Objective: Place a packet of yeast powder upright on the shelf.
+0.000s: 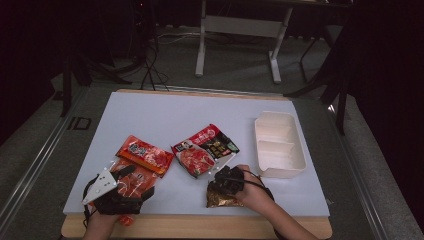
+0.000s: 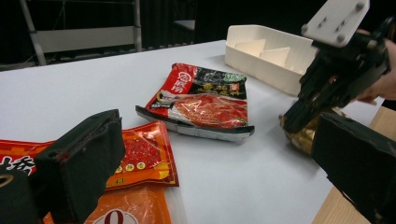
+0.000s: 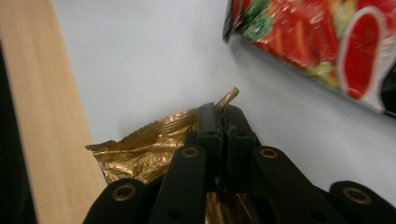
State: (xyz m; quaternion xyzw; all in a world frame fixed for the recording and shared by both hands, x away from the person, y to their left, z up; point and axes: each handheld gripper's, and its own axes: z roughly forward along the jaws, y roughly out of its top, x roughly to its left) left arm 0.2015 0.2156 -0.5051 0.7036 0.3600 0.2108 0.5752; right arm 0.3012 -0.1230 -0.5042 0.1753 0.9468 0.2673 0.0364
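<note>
My right gripper (image 1: 218,188) is shut on a crumpled gold foil packet (image 1: 221,200) near the table's front edge. In the right gripper view the jaws (image 3: 223,120) pinch the gold packet (image 3: 140,150) at its top corner. The left gripper view shows that gripper (image 2: 293,117) gripping the gold packet (image 2: 302,136) from above. My left gripper (image 1: 141,183) is open at the front left, low over an orange-red sauce packet (image 1: 131,184). A second orange packet (image 1: 145,153) lies just behind it. A red-and-black packet (image 1: 205,149) lies mid-table.
A white two-compartment tray (image 1: 258,141) stands at the right of the white board, behind my right hand. The board's wooden front edge (image 1: 200,226) runs just below both hands. Table legs and cables stand on the floor beyond.
</note>
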